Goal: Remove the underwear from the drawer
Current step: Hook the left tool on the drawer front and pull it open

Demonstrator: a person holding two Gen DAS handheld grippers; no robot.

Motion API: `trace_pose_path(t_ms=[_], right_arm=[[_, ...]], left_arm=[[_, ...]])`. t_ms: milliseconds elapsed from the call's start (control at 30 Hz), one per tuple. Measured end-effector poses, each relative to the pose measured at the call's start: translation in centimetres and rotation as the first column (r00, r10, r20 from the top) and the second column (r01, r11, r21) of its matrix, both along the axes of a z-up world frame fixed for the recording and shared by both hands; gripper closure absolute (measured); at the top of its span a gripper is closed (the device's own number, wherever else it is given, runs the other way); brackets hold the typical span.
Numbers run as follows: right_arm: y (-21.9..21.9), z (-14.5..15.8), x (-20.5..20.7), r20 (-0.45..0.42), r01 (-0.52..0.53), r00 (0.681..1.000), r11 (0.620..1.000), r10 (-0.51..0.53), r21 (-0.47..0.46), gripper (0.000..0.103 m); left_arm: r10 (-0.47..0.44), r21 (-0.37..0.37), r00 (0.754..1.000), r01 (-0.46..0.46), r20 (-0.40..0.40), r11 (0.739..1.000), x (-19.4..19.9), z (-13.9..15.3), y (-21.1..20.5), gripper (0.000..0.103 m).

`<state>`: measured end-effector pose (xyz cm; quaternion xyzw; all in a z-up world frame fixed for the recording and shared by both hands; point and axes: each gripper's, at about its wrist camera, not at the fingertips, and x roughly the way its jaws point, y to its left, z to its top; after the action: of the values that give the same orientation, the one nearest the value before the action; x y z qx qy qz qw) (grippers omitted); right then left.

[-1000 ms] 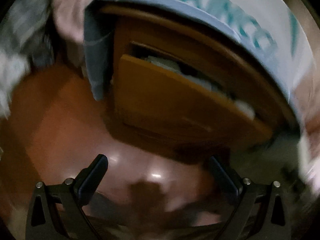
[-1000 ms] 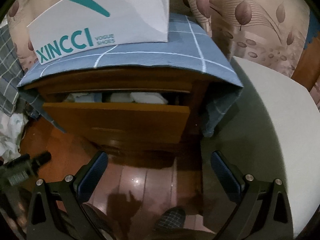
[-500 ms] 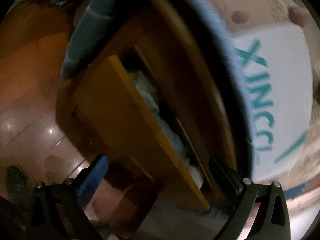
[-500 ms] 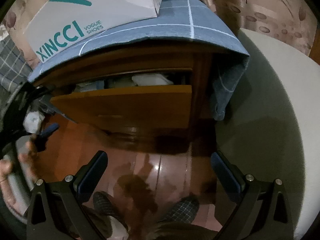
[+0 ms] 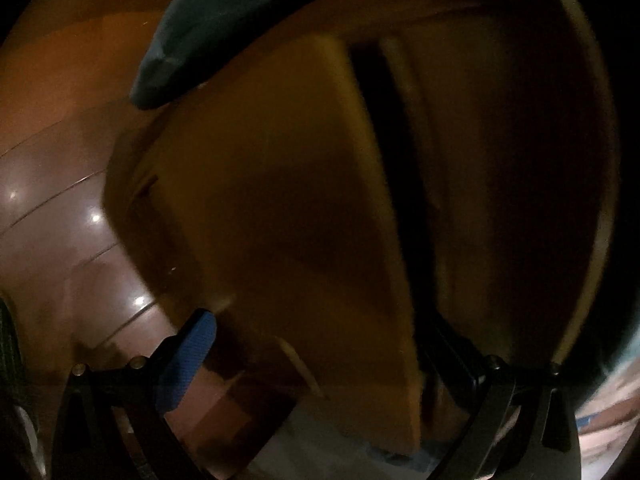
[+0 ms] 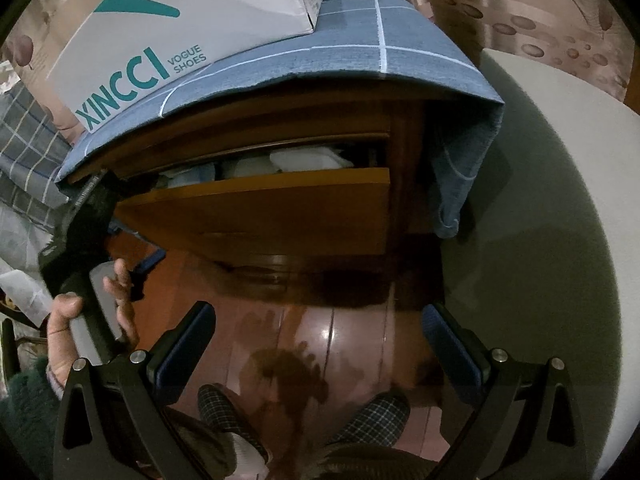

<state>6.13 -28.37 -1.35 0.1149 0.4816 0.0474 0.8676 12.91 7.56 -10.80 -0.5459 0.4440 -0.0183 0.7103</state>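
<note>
- The drawer (image 6: 260, 216) of the wooden nightstand (image 6: 404, 148) stands partly pulled out, its front panel leaning away from the cabinet and a gap showing along the top.
- Folded pale underwear (image 6: 304, 158) lies inside the drawer, visible through that gap at about 12 o'clock from the panel's middle; more light fabric sits toward 10 o'clock.
- A blue checked cloth (image 6: 360, 48) covers the nightstand top and hangs down its side at 3 o'clock.
- A white shoe box (image 6: 192, 28) printed with teal letters rests on the cloth at 11 o'clock.
- The right gripper (image 6: 320, 344) hangs over the glossy floor (image 6: 352, 320) at 6 o'clock, jaws spread wide with nothing between them, well apart from the drawer.
- The left gripper (image 5: 324, 356) is close up to the drawer front (image 5: 280, 200), jaws wide apart: one finger (image 5: 188, 356) is on the outer face side, the other on the dark gap side, the panel edge between them. The blur hides whether they touch it.
- In the right wrist view, a hand (image 6: 80, 320) at 8 o'clock holds the left gripper's handle by the drawer's left corner.
- Checked slippers (image 6: 376, 416) show at 6 o'clock.
</note>
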Motion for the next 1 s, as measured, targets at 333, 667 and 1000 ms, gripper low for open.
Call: trace_pose_path(t_ms=[333,667,1000], right_arm=[[0.1,0.1,0.1,0.002,-0.003,1.0,1.0,0.003,0.009,0.001],[0.2,0.3,0.1,0.009,0.015,1.0,1.0,-0.015,0.0,0.001],[0.9,0.5,0.3,0.011,0.013,1.0,0.999,-0.012,-0.048,0.001]], left_arm=[[0.038,-0.061,0.988,-0.048,-0.15,0.997,3.0,-2.8,0.0,0.0],[0.033,0.023,0.969,-0.029,-0.245,0.999,2.7,-2.0,-0.4,0.0],[-0.113,0.221,0.947,0.184,-0.302,0.958,-0.5,-0.1,0.4,0.0]])
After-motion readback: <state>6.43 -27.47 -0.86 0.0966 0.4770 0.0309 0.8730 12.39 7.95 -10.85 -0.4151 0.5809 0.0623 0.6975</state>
